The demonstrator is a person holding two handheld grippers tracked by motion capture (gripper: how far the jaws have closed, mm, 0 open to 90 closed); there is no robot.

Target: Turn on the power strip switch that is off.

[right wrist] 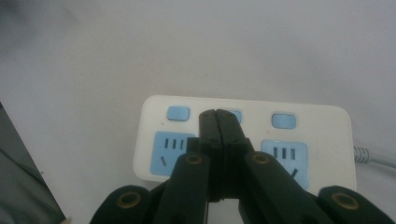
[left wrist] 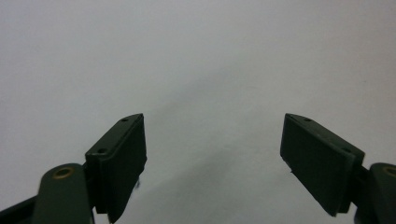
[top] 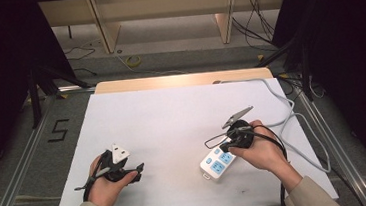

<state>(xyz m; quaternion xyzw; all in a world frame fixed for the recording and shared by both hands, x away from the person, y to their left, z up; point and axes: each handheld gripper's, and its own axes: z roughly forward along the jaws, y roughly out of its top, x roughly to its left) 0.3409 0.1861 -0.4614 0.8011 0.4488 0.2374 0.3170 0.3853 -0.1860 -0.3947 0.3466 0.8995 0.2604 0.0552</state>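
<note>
At the table, lower right of the high view: my right gripper sits on a white power strip, jaws pressed flat together w/ nothing between them. In the right gripper view the closed tips rest over the middle blue button of the power strip, blue sockets either side; can't tell whether they actually press it. Strip lies angled, near the front edge of the white table top, its grey cable looping off past the right edge.

Lower left of the high view: my left gripper hangs just above the top, jaws wide apart, holding nothing; the left gripper view has its pads over bare white surface.

Room to move: centre and upper part of the top lie open between my hands, which are well apart. Metal frame rails flank both sides; dark floor beyond.

No containers on the top.
</note>
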